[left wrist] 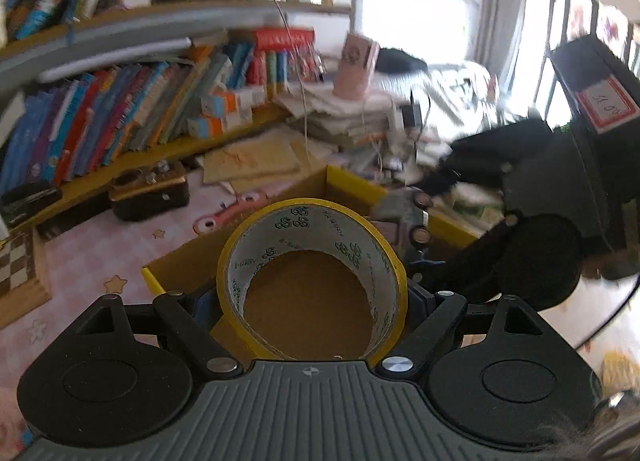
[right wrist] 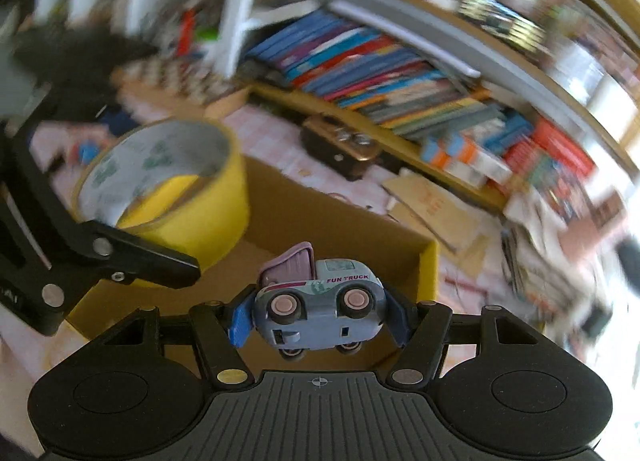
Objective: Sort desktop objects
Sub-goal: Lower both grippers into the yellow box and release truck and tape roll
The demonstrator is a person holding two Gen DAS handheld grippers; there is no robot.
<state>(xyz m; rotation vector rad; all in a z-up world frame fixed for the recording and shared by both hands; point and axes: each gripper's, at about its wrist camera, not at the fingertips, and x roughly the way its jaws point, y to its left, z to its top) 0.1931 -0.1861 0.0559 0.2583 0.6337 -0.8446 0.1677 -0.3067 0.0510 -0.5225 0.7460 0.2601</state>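
Pink patterned desk surface [left wrist: 92,257] carries an open cardboard box with yellow edges [left wrist: 352,177]; both grippers hang above it. Nearest, the left gripper [left wrist: 312,297] clamps a yellow tape roll [left wrist: 312,229] across its outer wall, jaws spread wide on it. The right gripper [right wrist: 318,317] pinches a toy truck [right wrist: 320,309] by its ends, wheels turned toward the camera. Judged from position, both items are carried over the box interior but not yet released; the box floor shows bare. Left to sort: pink scissors [left wrist: 228,213] and a dark case [left wrist: 150,193] near the desk's rear edge. Beyond, bookshelves [left wrist: 120,117] and paper stacks [left wrist: 344,121] crowd the far corner, limiting room.
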